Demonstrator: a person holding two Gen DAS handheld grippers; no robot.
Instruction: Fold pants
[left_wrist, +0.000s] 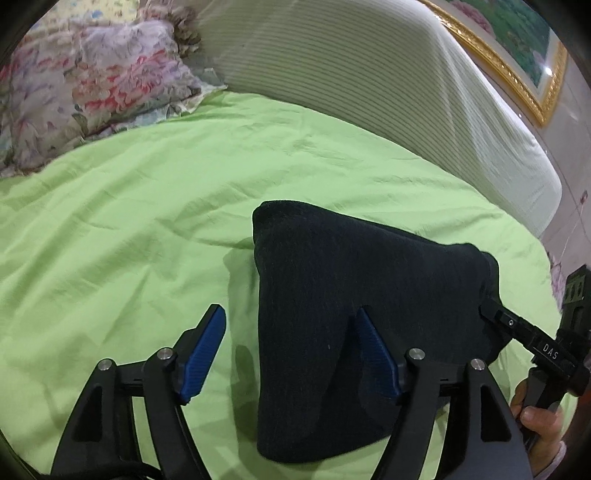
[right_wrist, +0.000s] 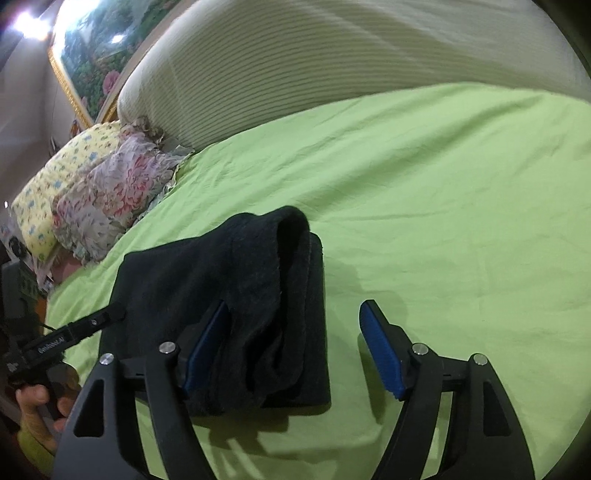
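Nearest the left wrist camera, the left gripper (left_wrist: 291, 354) stood with its jaws spread wide, one blue pad (left_wrist: 205, 356) over bare sheet and the other resting against the near face of the dark pants (left_wrist: 354, 295), pinching nothing. The right gripper (right_wrist: 295, 347) was likewise spread apart, its inner blue pad (right_wrist: 207, 347) tucked against a loose fold of the pants (right_wrist: 229, 295) and its outer finger clear over the sheet. In each view the tip of the other tool touched the far edge of the bundle, with the person's hand (left_wrist: 539, 421) gripping its handle at the frame edge. The pants lay folded into a thick, compact stack on the green bedsheet (left_wrist: 147, 221), the top layer rolled slightly open at its far end. Farther off, floral pillows (right_wrist: 96, 199) were heaped at one corner of the bed. Behind everything rose a pale ribbed headboard (left_wrist: 369, 81), and beyond it a gold-framed painting (left_wrist: 517, 40) hung on the wall.
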